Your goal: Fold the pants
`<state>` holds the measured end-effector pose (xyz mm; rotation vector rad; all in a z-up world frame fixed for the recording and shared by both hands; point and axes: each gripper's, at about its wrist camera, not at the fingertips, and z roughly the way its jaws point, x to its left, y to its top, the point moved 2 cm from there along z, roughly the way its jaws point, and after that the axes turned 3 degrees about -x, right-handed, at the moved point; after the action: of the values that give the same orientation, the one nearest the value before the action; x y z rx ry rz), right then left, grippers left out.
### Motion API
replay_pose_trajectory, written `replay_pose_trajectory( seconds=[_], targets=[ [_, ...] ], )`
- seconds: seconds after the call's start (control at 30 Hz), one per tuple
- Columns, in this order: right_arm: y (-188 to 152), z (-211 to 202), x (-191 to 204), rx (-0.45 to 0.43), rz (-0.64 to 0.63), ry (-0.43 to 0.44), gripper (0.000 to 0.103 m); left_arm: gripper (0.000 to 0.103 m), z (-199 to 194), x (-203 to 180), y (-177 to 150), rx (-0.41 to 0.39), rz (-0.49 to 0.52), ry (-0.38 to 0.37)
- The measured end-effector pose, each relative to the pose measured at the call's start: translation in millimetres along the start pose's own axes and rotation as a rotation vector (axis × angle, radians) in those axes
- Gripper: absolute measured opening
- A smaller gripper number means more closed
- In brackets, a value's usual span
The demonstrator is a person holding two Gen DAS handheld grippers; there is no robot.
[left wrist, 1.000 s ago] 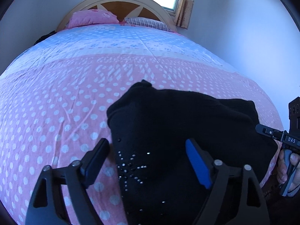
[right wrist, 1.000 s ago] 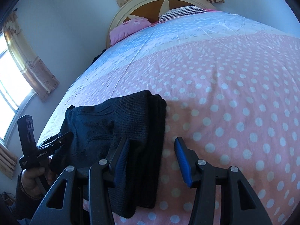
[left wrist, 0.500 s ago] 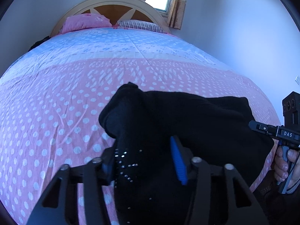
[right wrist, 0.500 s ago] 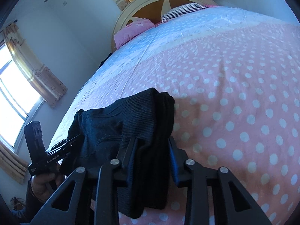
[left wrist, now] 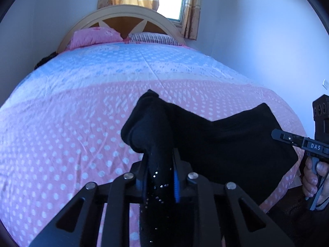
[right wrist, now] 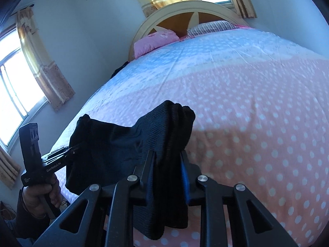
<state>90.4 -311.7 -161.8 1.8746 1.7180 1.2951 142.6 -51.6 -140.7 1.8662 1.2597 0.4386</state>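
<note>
Black folded pants hang lifted above the near edge of the bed, stretched between both grippers. My left gripper is shut on their left end, which bunches up above the jaws; small shiny studs show on the cloth. In the right wrist view the same pants span leftward, and my right gripper is shut on their thick right edge. Each gripper shows in the other's view: the right gripper at the far right, the left gripper at the lower left, each held by a hand.
The bed has a pink spread with white dots, pale blue toward the head. A pink pillow and a striped pillow lie against the arched headboard. Walls stand close on both sides; curtained windows are behind and left.
Both grippers went from open around the pants' edges to shut on them. The pants have since risen off the spread, sagging between the two grippers.
</note>
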Motion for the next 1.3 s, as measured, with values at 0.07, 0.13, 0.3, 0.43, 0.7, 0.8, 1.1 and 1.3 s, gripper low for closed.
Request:
replay_pose_trajectory(
  seconds=[0.07,0.13,0.3,0.43,0.7,0.8,1.1,1.3],
  targets=[
    [7,3,6,-0.001,-0.014,0.01,0.023,0.019,-8,3,5,-0.017,0.005,0.011],
    [12,6,12,0.0,-0.024,0.022,0.023,0.019,-17,8,9,-0.035,0.009,0.025],
    [31,20,32,0.009,-0.061,0.054,0.023,0.019,-31,24,15,-0.054,0.025,0.069],
    [49,35,53,0.012,-0.099,0.086,0.023,0.019,-38,45,19,-0.059,0.012,0.104],
    [81,73,110,0.033,-0.193,0.15,0.023,0.019,-47,90,19,-0.071,-0.035,0.175],
    [86,92,126,0.051,-0.214,0.167,0.023,0.018,-54,107,18,-0.076,-0.055,0.205],
    [89,155,181,0.113,-0.252,0.227,0.023,0.018,-68,150,6,-0.078,-0.109,0.292],
    [87,184,206,0.139,-0.274,0.243,0.023,0.018,-73,173,-7,-0.081,-0.153,0.321]
  ],
)
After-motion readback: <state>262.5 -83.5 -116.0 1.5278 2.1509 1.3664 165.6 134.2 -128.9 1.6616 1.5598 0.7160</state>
